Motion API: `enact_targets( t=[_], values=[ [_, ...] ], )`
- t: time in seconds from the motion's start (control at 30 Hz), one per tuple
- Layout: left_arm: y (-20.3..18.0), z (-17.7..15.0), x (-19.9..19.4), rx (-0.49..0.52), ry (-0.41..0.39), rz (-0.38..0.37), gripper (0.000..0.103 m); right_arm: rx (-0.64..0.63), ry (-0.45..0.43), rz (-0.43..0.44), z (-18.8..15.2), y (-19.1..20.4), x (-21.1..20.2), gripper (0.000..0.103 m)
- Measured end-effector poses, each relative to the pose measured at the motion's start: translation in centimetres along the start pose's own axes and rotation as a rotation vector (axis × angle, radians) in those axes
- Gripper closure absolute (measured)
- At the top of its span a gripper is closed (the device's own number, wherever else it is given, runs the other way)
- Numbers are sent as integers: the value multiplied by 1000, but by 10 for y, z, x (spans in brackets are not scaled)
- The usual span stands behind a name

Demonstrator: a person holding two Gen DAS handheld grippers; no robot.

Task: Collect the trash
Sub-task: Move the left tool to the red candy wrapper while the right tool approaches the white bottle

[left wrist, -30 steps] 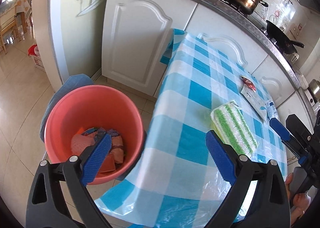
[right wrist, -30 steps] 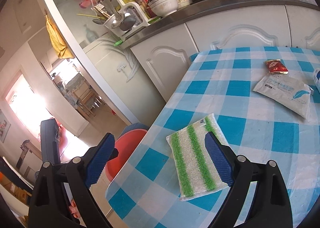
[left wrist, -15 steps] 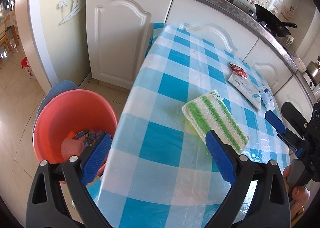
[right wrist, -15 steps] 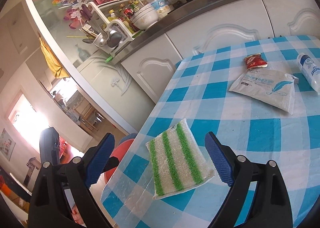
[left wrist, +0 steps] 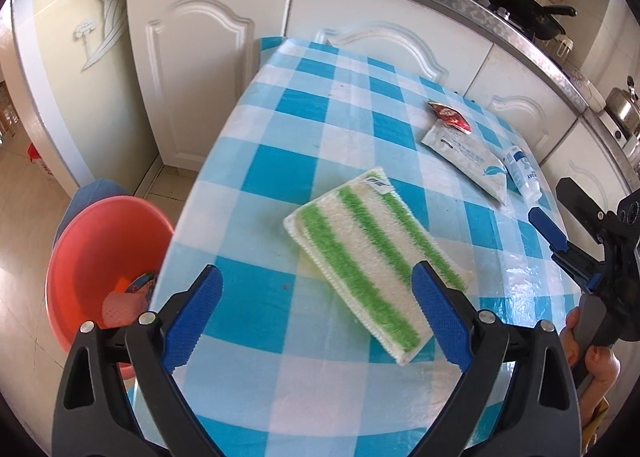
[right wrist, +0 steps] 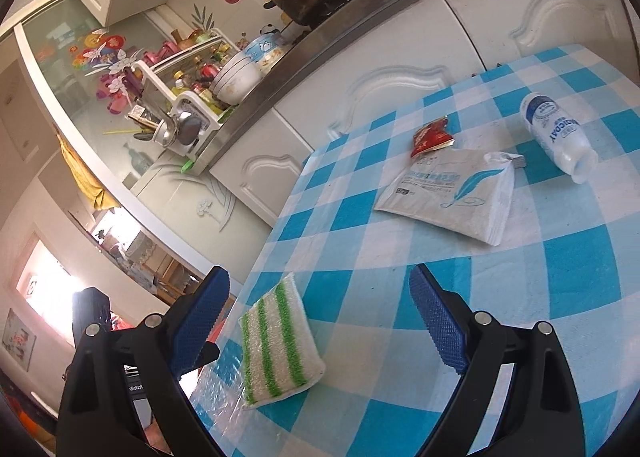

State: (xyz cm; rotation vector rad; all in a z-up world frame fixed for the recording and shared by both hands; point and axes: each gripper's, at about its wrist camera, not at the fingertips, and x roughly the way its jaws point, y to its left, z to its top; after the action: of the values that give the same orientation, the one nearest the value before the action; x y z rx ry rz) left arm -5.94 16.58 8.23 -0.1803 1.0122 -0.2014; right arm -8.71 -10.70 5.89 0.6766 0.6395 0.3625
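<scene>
Ahead of the left gripper (left wrist: 316,299), whose jaws stand wide apart and empty, a green-striped cloth (left wrist: 370,265) lies on the checked tablecloth (left wrist: 256,161) with bare squares around it; the table's left edge drops to an orange bucket (left wrist: 92,241) holding scraps. Beyond the right gripper (right wrist: 320,307), likewise spread and empty, open cloth leads to a white pouch (right wrist: 448,193), a red sachet (right wrist: 430,135) touching it, and a fallen bottle (right wrist: 558,135) whose label I cannot read surely.

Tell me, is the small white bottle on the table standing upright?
No, the white bottle lies on its side on the checked tablecloth, beside the white packet.
</scene>
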Motion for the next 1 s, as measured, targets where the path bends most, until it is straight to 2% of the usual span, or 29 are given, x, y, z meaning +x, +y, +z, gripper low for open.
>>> enact_targets(
  t=[0.37, 0.4, 0.67, 0.8, 0.9, 1.0],
  values=[
    [-41, 16, 20, 58, 18, -23, 7, 66, -72, -62, 18, -51, -23, 12],
    [-45, 18, 21, 80, 68, -19, 7, 73, -80, -68, 20, -55, -26, 12],
    [-74, 38, 35, 124, 58, -50, 7, 139, -121, -143, 37, -92, -40, 12],
    [-90, 57, 42, 141, 56, -76, 7, 134, -130, -207, 51, -101, -42, 12],
    [-107, 74, 49, 163, 30, -102, 7, 123, -96, -287, 63, -108, -36, 12],
    [-129, 96, 64, 182, 36, -127, 7, 103, -84, -322, 76, -114, -27, 12]
  ],
)
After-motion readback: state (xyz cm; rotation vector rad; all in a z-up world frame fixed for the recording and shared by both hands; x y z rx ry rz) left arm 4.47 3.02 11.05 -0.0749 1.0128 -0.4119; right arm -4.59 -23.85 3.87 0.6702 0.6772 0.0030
